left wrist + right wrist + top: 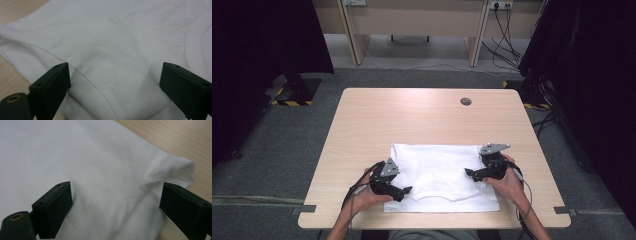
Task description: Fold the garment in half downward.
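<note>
I've got both tools over the white T-shirt [439, 175], which lies flat on the near half of the table [412, 115], its near hem close to my edge. My left gripper [407, 190] sits over the shirt's near left corner, jaws spread wide with cloth beneath them and nothing pinched; in the left gripper view a curved seam and a fold line run between the two black jaws. My right gripper [468, 172] points inward from the right edge, jaws equally wide apart, and the right gripper view shows a puckered corner of the shirt [172, 170] just off the far jaw, bare wood beyond. I reckon the job is a fold, so the grab matters: I want each tool low enough that one jaw slides under the fabric edge, not just pressing the top layer. I'd take both sides at matching points, so the fold comes over square. The risk is catching one layer only, or dragging the shirt sideways and rucking it. So, steady, jaws level with the table, close on the edge, then lift together.
</note>
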A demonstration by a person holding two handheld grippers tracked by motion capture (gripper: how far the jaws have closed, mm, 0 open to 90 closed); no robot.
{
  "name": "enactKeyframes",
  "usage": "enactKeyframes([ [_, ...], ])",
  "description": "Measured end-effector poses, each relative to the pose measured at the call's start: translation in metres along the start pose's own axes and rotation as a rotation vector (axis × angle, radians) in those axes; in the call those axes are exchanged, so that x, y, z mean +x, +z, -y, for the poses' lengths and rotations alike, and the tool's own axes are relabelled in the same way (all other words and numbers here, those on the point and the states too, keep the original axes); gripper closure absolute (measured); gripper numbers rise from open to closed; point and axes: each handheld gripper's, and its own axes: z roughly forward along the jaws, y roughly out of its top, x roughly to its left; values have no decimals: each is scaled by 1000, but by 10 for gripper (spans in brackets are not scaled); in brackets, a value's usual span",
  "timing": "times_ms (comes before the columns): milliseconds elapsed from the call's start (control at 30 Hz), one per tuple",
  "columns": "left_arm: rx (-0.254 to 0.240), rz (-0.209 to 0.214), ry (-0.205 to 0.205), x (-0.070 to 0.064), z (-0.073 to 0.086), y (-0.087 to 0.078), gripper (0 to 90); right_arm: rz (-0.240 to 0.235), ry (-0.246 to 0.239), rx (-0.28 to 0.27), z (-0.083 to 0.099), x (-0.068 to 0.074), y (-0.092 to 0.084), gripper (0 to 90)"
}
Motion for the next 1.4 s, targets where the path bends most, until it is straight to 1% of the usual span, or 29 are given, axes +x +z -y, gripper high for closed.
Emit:
enactKeyframes([
  [67,-1,-7,-5,0,2,-2,88,25,4,-2,1,-1,-6,121],
  [100,-2,-10,-2,0,3,-3,88,19,-2,-17,2,2,-10,121],
  [167,-8,-18,5,-3,4,-5,89,-27,-15,-45,4,10,-16,121],
  [200,-10,-18,6,-4,5,-6,90,-50,-35,-42,7,14,-17,121],
  [233,-11,-15,6,-5,6,-7,90,-61,-54,-27,10,18,-17,122],
  [267,-9,-10,2,-6,7,-8,90,-57,-81,12,15,22,-16,120],
  [333,-6,-9,-7,-5,8,-10,89,-58,-47,-2,21,21,-18,120],
  [400,-5,-13,-28,-4,9,-10,87,-41,-35,6,24,17,-21,116],
  [467,-3,-12,-35,-3,9,-10,86,-6,-52,21,22,19,-25,112],
  [500,-4,-13,-33,-3,9,-10,86,1,-63,15,21,20,-28,112],
  [533,-3,-14,-32,-3,9,-11,86,0,-67,0,20,22,-30,113],
  [600,-2,-15,-35,-3,10,-11,86,-27,-66,-23,20,25,-33,121],
  [633,-2,-15,-36,-3,10,-11,86,-23,-78,-5,21,27,-32,122],
  [667,-2,-16,-36,-3,10,-11,86,3,-97,28,24,27,-29,112],
  [733,-2,-16,-37,-4,11,-12,86,-5,-57,14,28,26,-28,110],
  [767,-1,-14,-36,-4,11,-12,86,-4,-49,16,29,26,-29,109],
  [800,2,-14,-34,-4,11,-13,86,4,-54,20,29,26,-30,109],
  [833,3,-17,-34,-4,11,-13,86,19,-69,26,28,28,-32,109],
  [867,4,-18,-33,-4,11,-12,85,33,-90,23,26,29,-34,109],
  [900,4,-18,-33,-4,11,-12,83,34,-94,9,24,32,-35,109],
  [1000,1,-20,-32,-5,12,-13,83,-4,-91,-46,16,38,-33,109],
  [1033,0,-20,-33,-5,12,-13,83,-14,-95,-48,15,40,-30,109],
  [1100,-1,-17,-35,-4,12,-13,83,-53,-118,-14,14,47,-19,109],
  [1133,0,-18,-36,-4,12,-14,82,-63,-126,-3,15,49,-14,102],
  [1167,0,-19,-35,-4,13,-14,80,-78,-105,-12,16,49,-13,104],
  [1200,-1,-17,-36,-4,13,-15,80,-85,-88,-8,16,48,-13,97],
  [1233,-3,-21,-40,-4,14,-15,79,-90,-79,-7,17,46,-13,97],
  [1267,-2,-26,-41,-4,14,-15,78,-91,-62,-7,19,44,-14,94],
  [1400,4,-38,-39,-5,15,-17,76,-71,-40,-4,23,43,-18,94],
])
